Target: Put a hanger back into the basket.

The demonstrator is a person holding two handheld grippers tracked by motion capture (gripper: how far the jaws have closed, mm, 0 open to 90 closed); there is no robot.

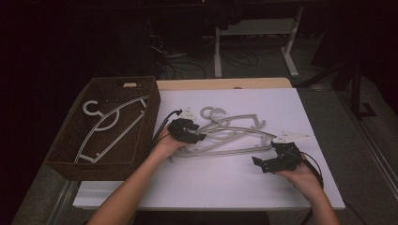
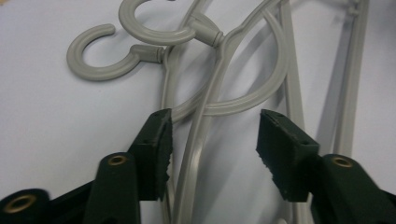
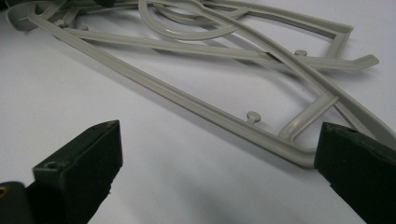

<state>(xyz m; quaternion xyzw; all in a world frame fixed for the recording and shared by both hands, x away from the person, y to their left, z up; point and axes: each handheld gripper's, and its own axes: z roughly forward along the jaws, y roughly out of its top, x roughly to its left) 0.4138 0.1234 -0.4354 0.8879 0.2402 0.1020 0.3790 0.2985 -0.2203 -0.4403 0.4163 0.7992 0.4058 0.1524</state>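
Note:
Two grey plastic hangers [image 1: 234, 133] lie overlapped on the white table top [image 1: 225, 183], hooks toward the basket. My left gripper [image 1: 195, 136] is over their neck end. In the left gripper view its jaws [image 2: 212, 149] straddle one hanger's thin shoulder bar [image 2: 198, 140]; the bar runs close by the left pad [image 2: 161, 140] and the right pad stands well off it, so the gripper is open. The two hooks [image 2: 98, 70] lie just beyond. My right gripper [image 1: 263, 164] is open wide near the hangers' far corner [image 3: 299, 156], with bare table between its jaws [image 3: 217, 140].
A dark woven basket [image 1: 103, 164] stands at the table's left with one more grey hanger [image 1: 112, 124] inside. The table's front edge runs close under both forearms. Table legs and cables sit on the dark floor behind.

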